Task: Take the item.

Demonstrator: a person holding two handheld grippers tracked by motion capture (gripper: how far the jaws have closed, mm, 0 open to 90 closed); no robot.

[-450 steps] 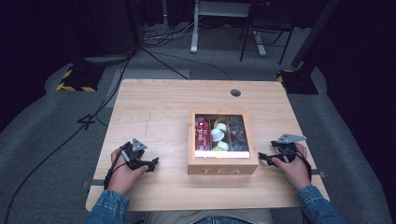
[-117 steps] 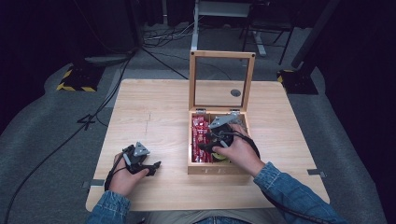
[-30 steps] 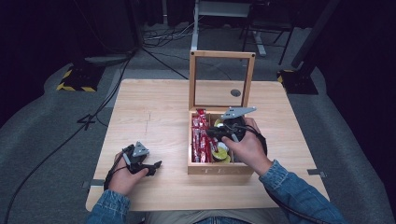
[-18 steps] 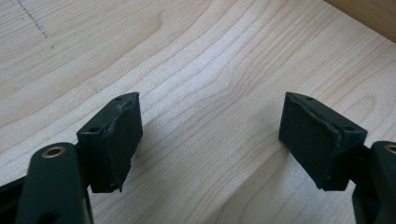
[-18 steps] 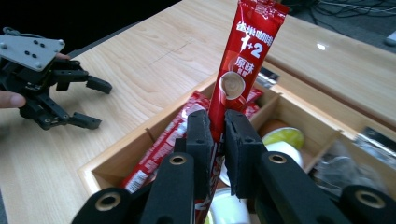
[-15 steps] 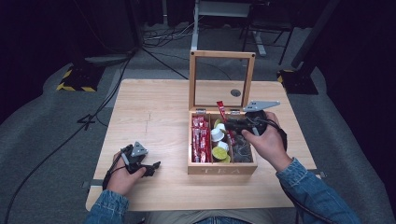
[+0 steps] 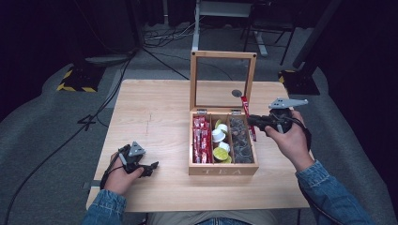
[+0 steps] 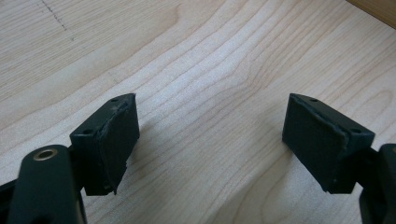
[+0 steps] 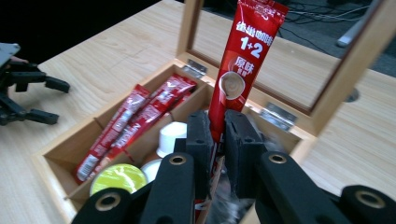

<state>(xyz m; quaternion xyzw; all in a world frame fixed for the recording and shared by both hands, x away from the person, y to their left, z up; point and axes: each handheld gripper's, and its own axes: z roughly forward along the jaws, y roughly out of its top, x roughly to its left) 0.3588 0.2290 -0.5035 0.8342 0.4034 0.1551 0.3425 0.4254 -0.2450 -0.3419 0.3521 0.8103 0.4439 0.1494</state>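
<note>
The right gripper pinches a sachet, long axis upright, above the box's right edge. The left gripper rests open and empty, far left.

tongs pinch a red sachet above the wooden box.

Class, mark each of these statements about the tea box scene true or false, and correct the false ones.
1. The right gripper holds a red sachet. True.
2. The lid of the wooden box is closed. False: it stands open, upright.
3. The left gripper holds a sachet. False: its fingers are apart over bare table.
4. More red sachets lie in the box's left compartment. True.
</note>
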